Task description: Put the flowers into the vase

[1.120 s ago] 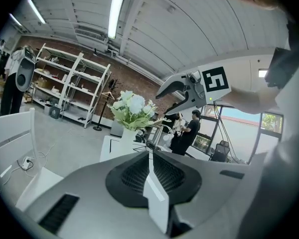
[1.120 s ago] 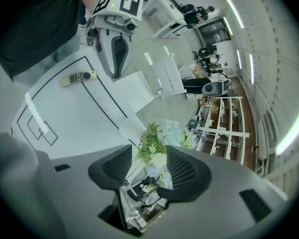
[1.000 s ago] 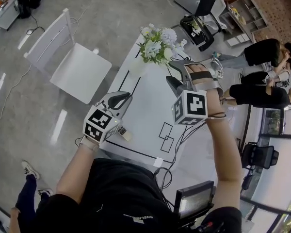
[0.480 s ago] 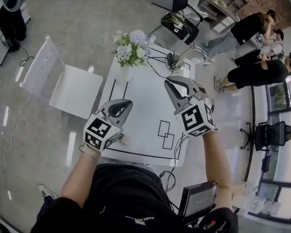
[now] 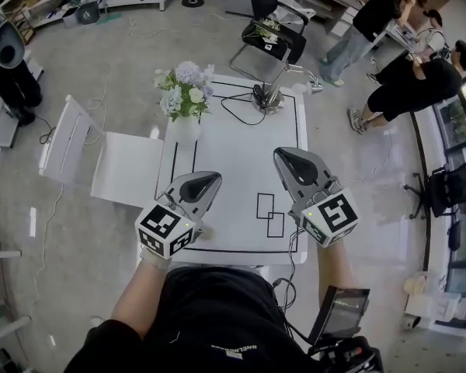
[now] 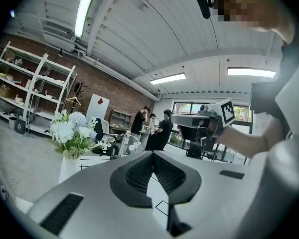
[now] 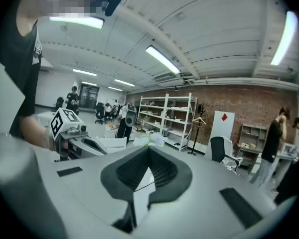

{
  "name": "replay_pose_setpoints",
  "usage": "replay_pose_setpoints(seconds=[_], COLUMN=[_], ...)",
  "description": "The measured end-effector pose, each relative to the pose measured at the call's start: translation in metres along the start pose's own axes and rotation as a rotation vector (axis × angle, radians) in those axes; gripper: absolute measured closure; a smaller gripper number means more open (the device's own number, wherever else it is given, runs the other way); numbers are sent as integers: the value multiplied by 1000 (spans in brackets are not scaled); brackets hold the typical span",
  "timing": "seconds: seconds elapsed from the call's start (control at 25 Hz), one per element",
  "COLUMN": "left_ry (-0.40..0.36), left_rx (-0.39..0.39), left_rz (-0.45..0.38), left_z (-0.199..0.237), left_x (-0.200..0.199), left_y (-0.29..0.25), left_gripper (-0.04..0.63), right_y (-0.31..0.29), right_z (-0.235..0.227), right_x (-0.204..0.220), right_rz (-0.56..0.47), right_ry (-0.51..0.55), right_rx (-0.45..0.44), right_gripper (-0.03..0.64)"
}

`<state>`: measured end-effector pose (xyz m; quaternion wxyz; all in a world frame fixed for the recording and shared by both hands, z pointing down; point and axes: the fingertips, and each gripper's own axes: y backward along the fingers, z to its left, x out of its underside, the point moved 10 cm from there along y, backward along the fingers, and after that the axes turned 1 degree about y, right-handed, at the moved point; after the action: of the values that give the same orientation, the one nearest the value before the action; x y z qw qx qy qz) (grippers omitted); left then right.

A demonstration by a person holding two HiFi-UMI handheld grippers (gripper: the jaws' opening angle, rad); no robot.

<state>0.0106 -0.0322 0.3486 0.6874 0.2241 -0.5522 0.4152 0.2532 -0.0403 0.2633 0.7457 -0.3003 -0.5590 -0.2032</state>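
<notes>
We see the flowers (image 5: pixel 185 88) standing upright in the vase (image 5: pixel 186 130) at the table's (image 5: pixel 241 142) far-left corner, stems vertical, blooms upward. Above the table's near edge, our left claw (image 5: pixel 208 180) is closed and empty. Our right claw (image 5: pixel 287 158) has just closed on nothing.

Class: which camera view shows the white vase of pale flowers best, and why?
The head view: the white vase of pale flowers stands unobstructed on the white table. The left gripper view shows it side-on, base hidden behind the left gripper. The right gripper view shows only small, distant blooms.
</notes>
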Motion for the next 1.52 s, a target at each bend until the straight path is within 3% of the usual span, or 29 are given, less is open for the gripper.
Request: replay_pose_setpoints(seconds=[0.28,0.64,0.96,1.52], left_ry=[16,-15,-27,-40], left_rx=[77,141,166,205], left_rz=[-42,-7,10,31], left_z=[-24,-48,-54,-47], left_x=[-13,-15,-9,-5], left_y=[-9,-19,-20,-32], left_gripper=[592,592,592,592], right_y=[44,80,90,71], right_z=[7,32,48,56], right_x=[21,46,54,58], right_rz=[-115,-230,-281,-250], right_ry=[-219,-366,-378,-353], right_rx=[79,149,185,175], right_gripper=[606,606,606,606])
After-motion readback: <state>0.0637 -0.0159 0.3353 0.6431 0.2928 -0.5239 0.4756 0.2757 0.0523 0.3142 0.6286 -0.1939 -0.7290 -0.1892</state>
